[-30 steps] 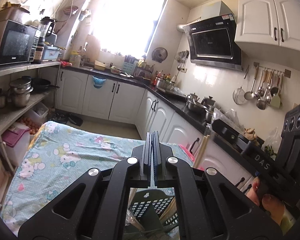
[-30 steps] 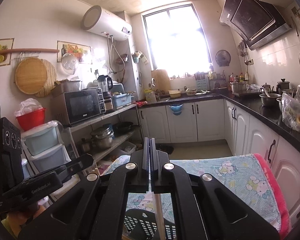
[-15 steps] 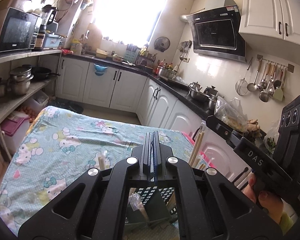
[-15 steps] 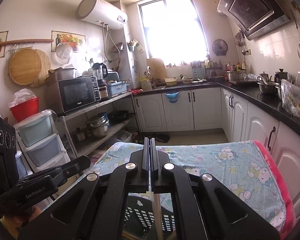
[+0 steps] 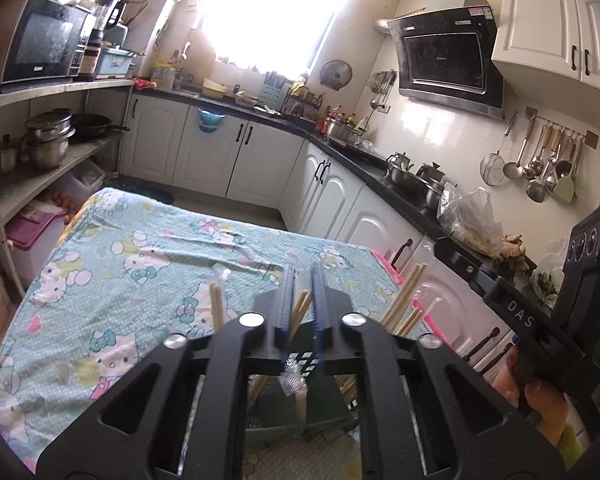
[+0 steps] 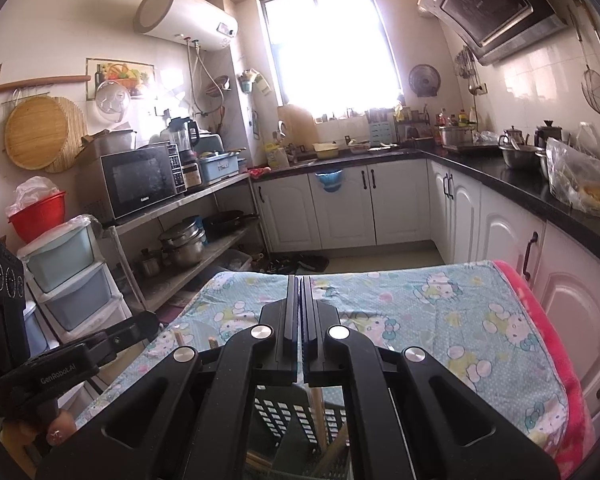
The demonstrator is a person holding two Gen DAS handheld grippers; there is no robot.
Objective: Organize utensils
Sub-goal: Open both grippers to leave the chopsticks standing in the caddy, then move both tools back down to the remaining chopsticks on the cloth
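Nearest the left wrist camera, a dark slotted utensil basket (image 5: 300,412) is seen directly beneath the left gripper (image 5: 301,300), and a plastic-wrapped item with a bristly top (image 5: 296,384) stands upright inside it. The left gripper's blue-padded fingers are held slightly apart, blurred, and a wooden chopstick (image 5: 300,310) is visible in the gap between them; whether the pads touch it cannot be told. More chopsticks (image 5: 406,300) rise from the basket just right of the gripper, and a further pair (image 5: 217,306) stands just left of it.

In the right wrist view, the right gripper (image 6: 301,320) is seen with its fingers pressed almost together, only a thin slit being left between them. Below it the same basket (image 6: 296,412) is visible, with a wooden stick (image 6: 318,416) standing in it just under the fingers; whether it is pinched cannot be told.

Beyond both grippers a table covered by a light-blue cartoon-cat cloth (image 5: 140,264) is spread out. Farther off, white cabinets (image 6: 396,208) line the kitchen under a dark countertop (image 6: 500,178), below a bright window (image 6: 328,44).
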